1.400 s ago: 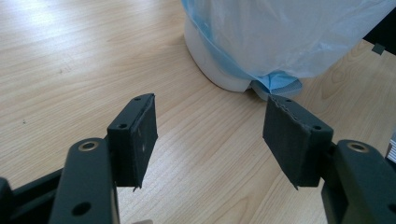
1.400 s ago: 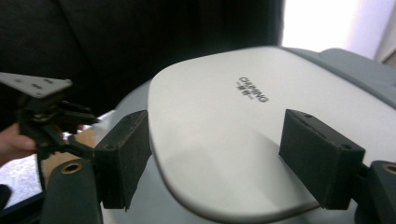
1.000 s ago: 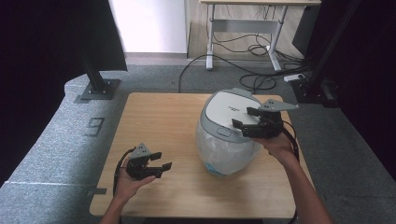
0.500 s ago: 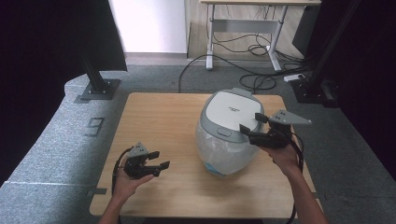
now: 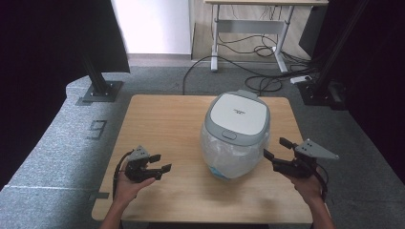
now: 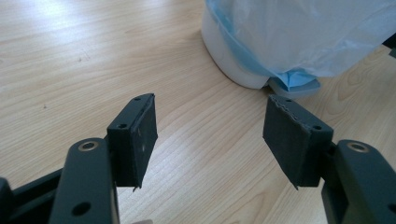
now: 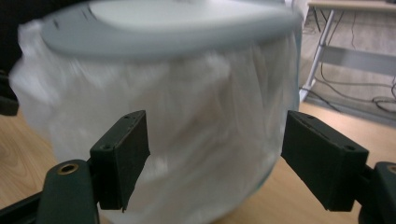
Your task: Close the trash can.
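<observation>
A white rice cooker (image 5: pixel 236 133) with a grey lid stands right of the table's middle, its body wrapped in clear and blue plastic (image 6: pixel 299 42). My left gripper (image 5: pixel 160 162) is open, low over the wood to the cooker's left, with nothing between its jaws (image 6: pixel 210 135). My right gripper (image 5: pixel 277 149) is open just right of the cooker, pointing at its side. In the right gripper view the wrapped cooker (image 7: pixel 168 116) stands close ahead of the spread jaws, blurred. Neither gripper touches it.
The wooden table (image 5: pixel 162 114) has bare room on its left half and along the front edge. Behind it, on the grey floor, stand a desk frame (image 5: pixel 248 28) with cables (image 5: pixel 267 62) and two black stands (image 5: pixel 98 81).
My right gripper has come off the cooker's lid and dropped down and back to the cooker's right side. The left gripper has hardly moved.
</observation>
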Demonstrator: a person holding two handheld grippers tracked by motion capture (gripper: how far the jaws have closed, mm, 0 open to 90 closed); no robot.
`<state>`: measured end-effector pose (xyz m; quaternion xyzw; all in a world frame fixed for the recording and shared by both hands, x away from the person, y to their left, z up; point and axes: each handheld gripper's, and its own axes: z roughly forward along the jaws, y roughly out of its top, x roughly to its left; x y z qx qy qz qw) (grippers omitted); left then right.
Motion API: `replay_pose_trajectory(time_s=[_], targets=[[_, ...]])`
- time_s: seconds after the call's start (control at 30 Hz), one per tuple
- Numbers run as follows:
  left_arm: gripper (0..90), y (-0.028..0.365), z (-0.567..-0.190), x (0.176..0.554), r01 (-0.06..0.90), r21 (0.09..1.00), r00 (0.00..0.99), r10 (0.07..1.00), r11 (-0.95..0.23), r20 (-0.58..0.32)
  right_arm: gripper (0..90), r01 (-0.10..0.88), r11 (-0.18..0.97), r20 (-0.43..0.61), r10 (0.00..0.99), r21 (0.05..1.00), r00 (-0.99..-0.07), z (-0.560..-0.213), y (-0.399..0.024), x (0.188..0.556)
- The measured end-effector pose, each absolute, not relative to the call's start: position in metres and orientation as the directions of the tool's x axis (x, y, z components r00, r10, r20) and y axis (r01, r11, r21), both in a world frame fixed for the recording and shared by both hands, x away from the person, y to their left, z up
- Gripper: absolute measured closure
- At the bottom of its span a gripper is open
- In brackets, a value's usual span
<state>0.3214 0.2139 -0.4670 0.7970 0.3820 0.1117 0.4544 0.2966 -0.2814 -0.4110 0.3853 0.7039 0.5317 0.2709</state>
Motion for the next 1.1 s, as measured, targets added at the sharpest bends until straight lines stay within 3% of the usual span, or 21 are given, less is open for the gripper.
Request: replay_pose_trajectory(time_s=[0.33,0.53,0.63,1.1], targets=[[34.9,0.215,-0.472,0.322,0.515,0.803,0.679,0.715,-0.301,-0.167,22.5,0.354,0.156,0.049,0.861,0.922,-0.506,-0.470,-0.294,0.297],[34.9,0.214,-0.473,0.322,0.517,0.800,0.678,0.716,-0.305,-0.165,23.2,0.423,0.119,0.117,0.864,0.898,-0.490,-0.505,-0.298,0.295],[34.7,0.214,-0.474,0.321,0.513,0.800,0.678,0.718,-0.311,-0.156,23.1,0.459,0.162,0.092,0.871,0.873,-0.483,-0.519,-0.300,0.293],[34.7,0.214,-0.477,0.322,0.521,0.794,0.676,0.719,-0.313,-0.160,23.4,0.473,0.137,0.111,0.881,0.871,-0.460,-0.524,-0.307,0.294]])
